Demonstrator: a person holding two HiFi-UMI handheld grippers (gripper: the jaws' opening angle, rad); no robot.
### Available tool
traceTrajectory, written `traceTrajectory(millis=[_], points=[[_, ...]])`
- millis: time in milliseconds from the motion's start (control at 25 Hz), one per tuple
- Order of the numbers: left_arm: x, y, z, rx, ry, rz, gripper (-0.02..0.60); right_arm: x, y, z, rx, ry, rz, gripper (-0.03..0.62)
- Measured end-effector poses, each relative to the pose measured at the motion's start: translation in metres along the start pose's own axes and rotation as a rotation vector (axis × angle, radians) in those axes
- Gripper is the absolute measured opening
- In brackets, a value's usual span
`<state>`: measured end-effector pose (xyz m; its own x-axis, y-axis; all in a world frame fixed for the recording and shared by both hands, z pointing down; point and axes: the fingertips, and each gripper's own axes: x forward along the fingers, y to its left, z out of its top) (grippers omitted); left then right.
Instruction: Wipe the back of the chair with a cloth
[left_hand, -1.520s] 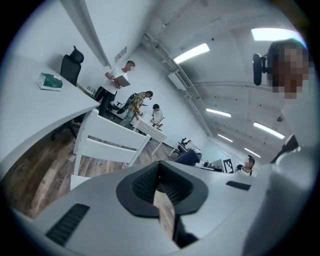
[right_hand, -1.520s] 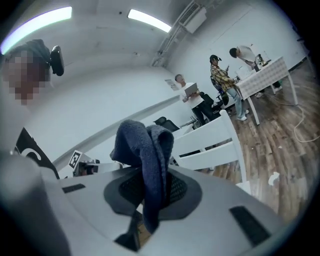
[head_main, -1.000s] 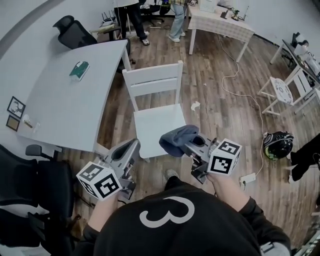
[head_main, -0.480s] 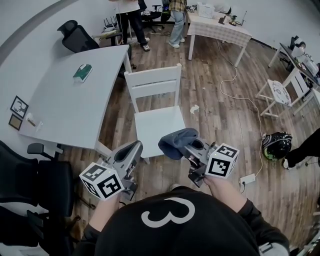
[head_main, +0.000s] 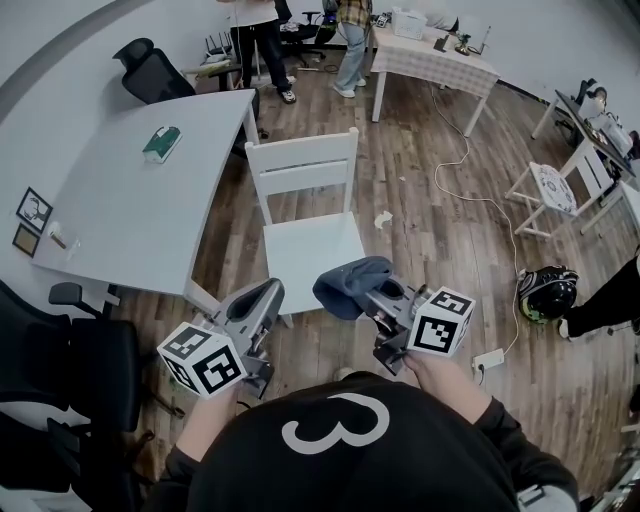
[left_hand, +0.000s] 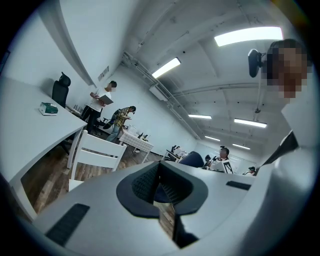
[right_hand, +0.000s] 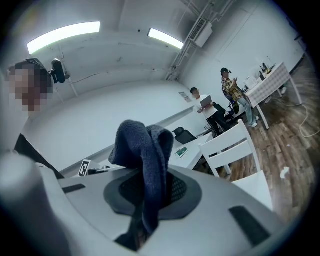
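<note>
Blue cloth (head_main: 348, 283) clamped in right gripper (head_main: 378, 297); left gripper (head_main: 268, 296) closed, empty. Carry toward 12 o'clock, press flat along chair back (head_main: 301, 165).

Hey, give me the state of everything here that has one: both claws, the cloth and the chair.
left claw: shut, empty.
right claw: shut on the cloth.
cloth: bunched, gripped, not touching the chair.
chair: upright, seat bare, back not yet wiped.
</note>
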<state>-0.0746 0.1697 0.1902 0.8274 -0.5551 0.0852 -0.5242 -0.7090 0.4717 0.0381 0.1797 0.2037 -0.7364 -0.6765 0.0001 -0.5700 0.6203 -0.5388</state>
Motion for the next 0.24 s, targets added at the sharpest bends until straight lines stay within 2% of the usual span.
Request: traceTrajectory(millis=[240], points=[[0.0000, -0.0088, -0.0002, 0.006, 0.000, -0.006, 0.014, -0.0074, 0.0029, 0.0005, 0.001, -0.003, -0.004, 0.049]])
